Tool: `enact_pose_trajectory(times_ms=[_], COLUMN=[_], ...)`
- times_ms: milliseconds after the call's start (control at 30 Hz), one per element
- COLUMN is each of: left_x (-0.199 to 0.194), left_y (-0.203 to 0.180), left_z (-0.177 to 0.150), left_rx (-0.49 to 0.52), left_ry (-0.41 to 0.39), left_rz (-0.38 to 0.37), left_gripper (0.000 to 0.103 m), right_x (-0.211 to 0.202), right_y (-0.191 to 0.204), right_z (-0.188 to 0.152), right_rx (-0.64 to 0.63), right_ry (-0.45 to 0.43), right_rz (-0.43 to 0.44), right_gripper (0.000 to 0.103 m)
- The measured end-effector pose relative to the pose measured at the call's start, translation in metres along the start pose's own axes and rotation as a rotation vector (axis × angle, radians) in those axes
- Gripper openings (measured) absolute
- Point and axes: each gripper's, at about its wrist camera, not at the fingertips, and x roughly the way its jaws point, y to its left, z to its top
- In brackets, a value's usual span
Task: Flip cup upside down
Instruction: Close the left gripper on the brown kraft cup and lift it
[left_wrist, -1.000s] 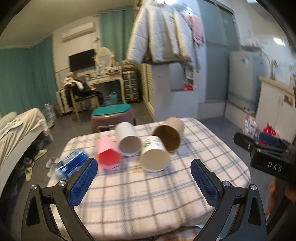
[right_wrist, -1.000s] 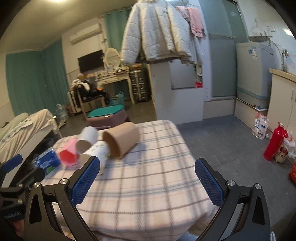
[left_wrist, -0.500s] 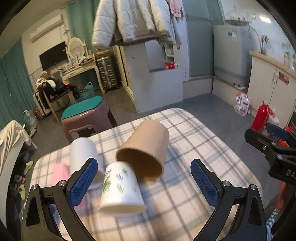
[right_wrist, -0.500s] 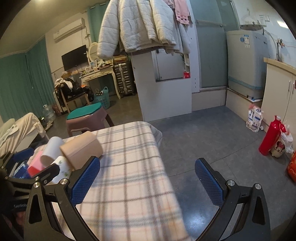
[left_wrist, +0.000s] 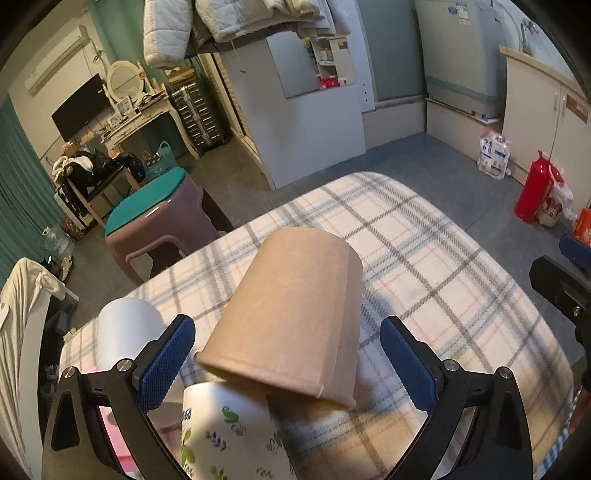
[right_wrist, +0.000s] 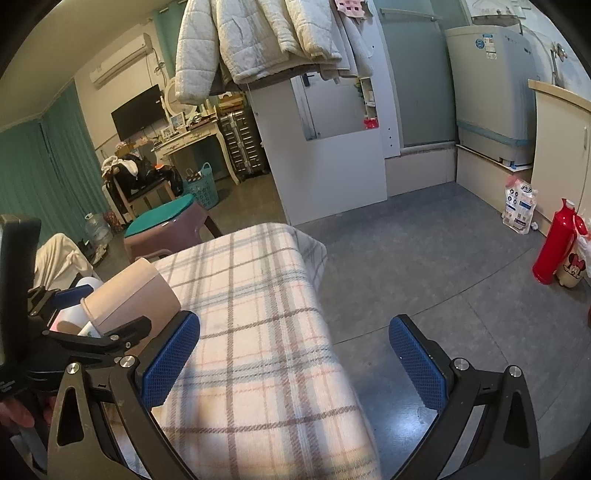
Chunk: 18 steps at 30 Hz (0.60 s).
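Note:
A brown paper cup (left_wrist: 295, 314) lies on its side on the plaid-covered table (left_wrist: 443, 266), its mouth toward my left gripper, resting over a white cup with green leaf print (left_wrist: 229, 435). My left gripper (left_wrist: 288, 365) is open, its blue pads on either side of the brown cup's mouth end, not touching. A plain white cup (left_wrist: 125, 332) lies left of it. In the right wrist view the brown cup (right_wrist: 129, 299) shows at the left between the left gripper's fingers. My right gripper (right_wrist: 295, 365) is open and empty over the table's right edge.
A pink object (left_wrist: 114, 428) lies at the table's near left. A purple stool with teal seat (left_wrist: 159, 221) stands beyond the table. A red bottle (right_wrist: 554, 247) and bags stand on the floor at right by a cabinet.
My left gripper has moved in close, so the brown cup now sits between its open fingers. My right gripper has swung right, away from the cups, toward the table's edge.

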Motion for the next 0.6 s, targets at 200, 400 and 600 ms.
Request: enact_pose_trajectory(times_ms=[200, 400, 600], left_x=[0.002, -0.010, -0.036], left_y=[-0.002, -0.003, -0.006], left_z=[0.003, 0.008, 0.016], left_rx=[0.019, 0.004, -0.013], left_ry=[0.000, -0.036, -0.089], left_rz=[0.006, -0.012, -0.031], left_gripper=[0.089, 0.088, 0.087], right_x=[0.006, 0.000, -0.017], right_y=[0.000, -0.001, 0.002], right_z=[-0.002, -0.001, 0.003], right_rx=[0.012, 0.026, 0.028], right_ry=[0.011, 0.005, -0.019], right_rz=[0.007, 0.006, 0.004], right_gripper=[0.103, 0.103, 0.103])
